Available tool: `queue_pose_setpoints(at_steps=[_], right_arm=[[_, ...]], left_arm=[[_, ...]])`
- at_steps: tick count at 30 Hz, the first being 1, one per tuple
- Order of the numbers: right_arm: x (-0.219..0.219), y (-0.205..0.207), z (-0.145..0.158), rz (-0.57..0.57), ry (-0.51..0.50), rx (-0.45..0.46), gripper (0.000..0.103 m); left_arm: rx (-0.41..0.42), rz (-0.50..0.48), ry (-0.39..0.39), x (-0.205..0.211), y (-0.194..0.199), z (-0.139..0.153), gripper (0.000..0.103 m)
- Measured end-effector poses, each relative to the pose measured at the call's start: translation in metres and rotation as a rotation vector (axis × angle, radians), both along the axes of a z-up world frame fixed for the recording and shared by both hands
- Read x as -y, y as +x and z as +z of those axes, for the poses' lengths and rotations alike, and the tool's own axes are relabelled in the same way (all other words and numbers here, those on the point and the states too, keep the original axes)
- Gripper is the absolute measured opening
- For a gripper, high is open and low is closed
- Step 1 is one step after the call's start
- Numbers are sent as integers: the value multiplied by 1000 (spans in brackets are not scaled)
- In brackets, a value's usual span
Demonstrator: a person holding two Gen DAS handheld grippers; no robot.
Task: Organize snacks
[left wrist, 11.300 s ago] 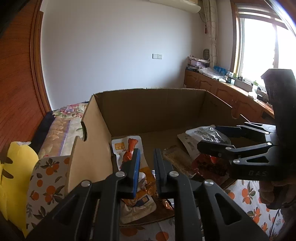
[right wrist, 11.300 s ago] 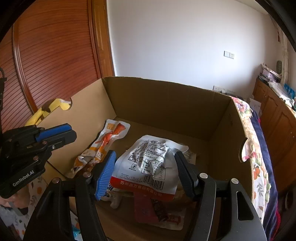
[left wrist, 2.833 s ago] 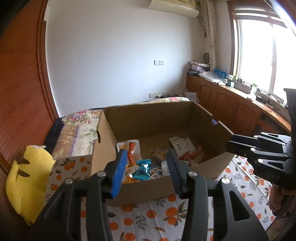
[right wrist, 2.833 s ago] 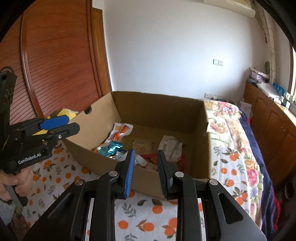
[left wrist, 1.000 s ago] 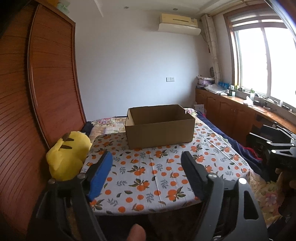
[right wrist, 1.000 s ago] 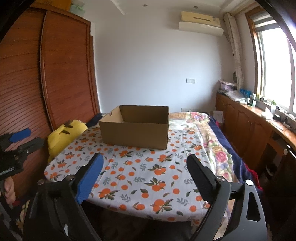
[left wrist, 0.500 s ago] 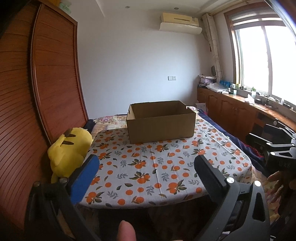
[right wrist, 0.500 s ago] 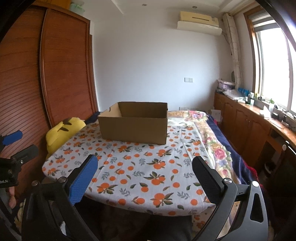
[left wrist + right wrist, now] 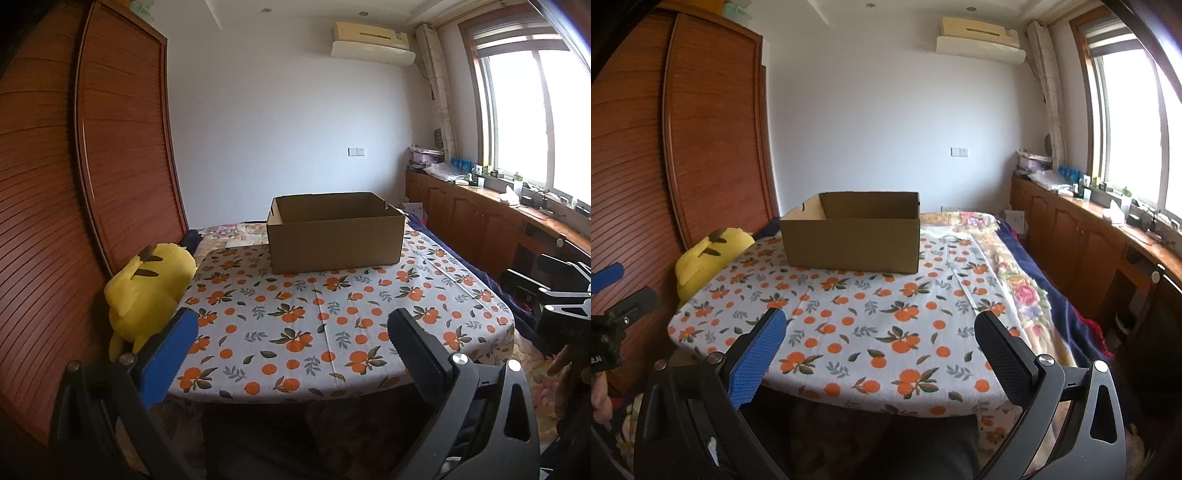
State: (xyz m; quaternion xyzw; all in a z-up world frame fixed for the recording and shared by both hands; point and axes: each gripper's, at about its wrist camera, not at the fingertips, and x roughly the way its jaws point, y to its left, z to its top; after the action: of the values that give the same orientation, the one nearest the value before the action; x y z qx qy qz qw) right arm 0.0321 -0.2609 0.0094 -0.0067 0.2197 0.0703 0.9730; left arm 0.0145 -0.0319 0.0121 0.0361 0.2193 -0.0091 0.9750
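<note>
both my grippers are held back off the near edge of the table right now, well apart from the cardboard box (image 9: 334,236). left gripper (image 9: 295,354) has its jaws spread wide with nothing between them, and the right gripper (image 9: 881,354) is the same — wide open, holding nothing. the box sits toward the far side of the orange-print tablecloth (image 9: 295,325), open top, upright. from this low angle i can't see over its wall, so i can't tell what's in it, and no snacks are showing anywhere on the cloth. my guess is the sorting is basically done, or i'm between rounds. what could go wrong from here: if i reach back in, i'd be going in blind over that front wall and could clip the rim and shove the whole box across the cloth, since cardboard like that probably slides easily. the cloth hangs over the table edge too, so catching it with a finger on the way in could drag everything. also the yellow plush toy (image 9: 147,291) is right at the left edge, touching the cloth, and a wide left swing could knock it off. the count: one box, one plush, one tablecloth, two grippers, zero visible snacks.
</note>
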Motion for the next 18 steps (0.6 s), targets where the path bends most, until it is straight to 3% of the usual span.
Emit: queue_pose_setpoints(at_steps=[18], right_arm=[[-1,-3,-1,-33,-10,16,103]], left_arm=[[19,21,-1,-6,1,0,103]])
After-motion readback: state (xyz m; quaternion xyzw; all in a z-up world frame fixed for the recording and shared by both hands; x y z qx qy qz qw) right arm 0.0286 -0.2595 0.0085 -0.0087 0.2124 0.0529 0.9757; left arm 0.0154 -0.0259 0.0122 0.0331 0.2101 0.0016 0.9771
